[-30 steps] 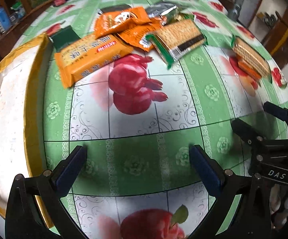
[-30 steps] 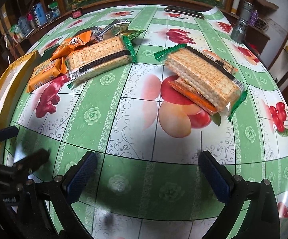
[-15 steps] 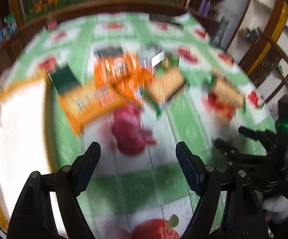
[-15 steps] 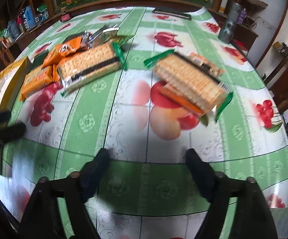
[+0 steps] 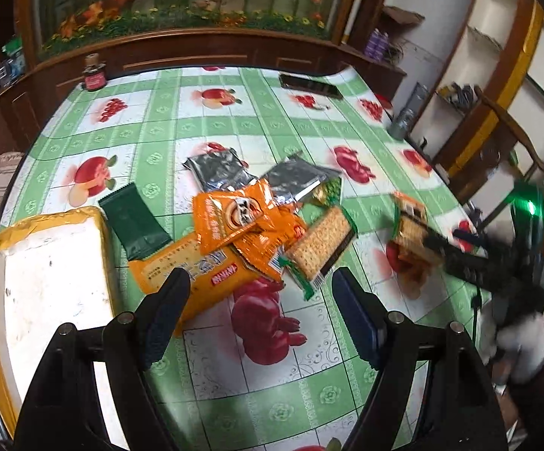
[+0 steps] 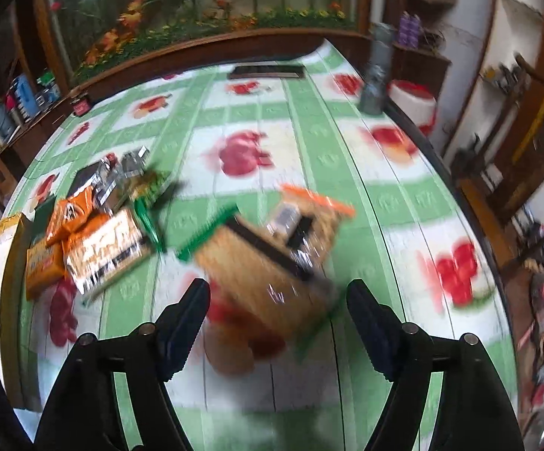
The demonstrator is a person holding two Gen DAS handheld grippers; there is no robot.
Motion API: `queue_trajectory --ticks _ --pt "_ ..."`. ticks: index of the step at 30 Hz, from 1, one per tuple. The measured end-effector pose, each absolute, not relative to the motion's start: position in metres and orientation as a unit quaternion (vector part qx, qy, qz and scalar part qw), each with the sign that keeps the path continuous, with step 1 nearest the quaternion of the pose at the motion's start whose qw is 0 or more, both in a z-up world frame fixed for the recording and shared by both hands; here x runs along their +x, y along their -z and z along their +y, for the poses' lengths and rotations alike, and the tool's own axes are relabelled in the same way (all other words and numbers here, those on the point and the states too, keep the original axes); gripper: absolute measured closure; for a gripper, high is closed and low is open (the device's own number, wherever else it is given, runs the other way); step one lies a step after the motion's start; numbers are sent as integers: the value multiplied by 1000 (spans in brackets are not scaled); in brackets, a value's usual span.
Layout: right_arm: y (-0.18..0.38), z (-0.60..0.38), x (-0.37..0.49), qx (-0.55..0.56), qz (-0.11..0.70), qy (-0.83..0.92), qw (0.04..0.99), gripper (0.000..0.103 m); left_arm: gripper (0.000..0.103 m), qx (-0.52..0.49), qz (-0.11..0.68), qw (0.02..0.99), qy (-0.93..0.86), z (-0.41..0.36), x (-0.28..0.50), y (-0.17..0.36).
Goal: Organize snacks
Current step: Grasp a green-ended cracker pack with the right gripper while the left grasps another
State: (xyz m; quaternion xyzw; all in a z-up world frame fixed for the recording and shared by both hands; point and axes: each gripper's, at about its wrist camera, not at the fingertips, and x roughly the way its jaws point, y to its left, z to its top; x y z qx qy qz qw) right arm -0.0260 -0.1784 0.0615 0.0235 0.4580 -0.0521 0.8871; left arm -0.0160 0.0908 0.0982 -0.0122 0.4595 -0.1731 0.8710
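Snacks (image 5: 234,240) lie heaped mid-bench beside the yellow-edged box (image 5: 46,263). My left claw (image 5: 260,312) and right claw (image 6: 275,323) hover empty, jaws just narrowed but apart. I'm approaching; next I must pick one packet.

A home dining room: fruit-print tablecloth (image 5: 234,120), wooden sideboard (image 5: 196,52), wooden chair (image 5: 497,143).

both wrist cams look down, sharing snack pile (image 5: 256,233).
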Motion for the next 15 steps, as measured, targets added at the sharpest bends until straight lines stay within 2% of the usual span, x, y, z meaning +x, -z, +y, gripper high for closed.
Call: queue_trajectory --ticks 8,11,15 --pt "-38 -154 18 -33 485 -24 873 25 25 10 480 851 211 66 -8 -86" --pt "-31 -149 21 -42 497 -36 866 28 25 17 486 847 214 56 -1 -81" --pt "-31 -152 21 -35 502 -30 864 54 25 27 493 843 214 44 7 -76"
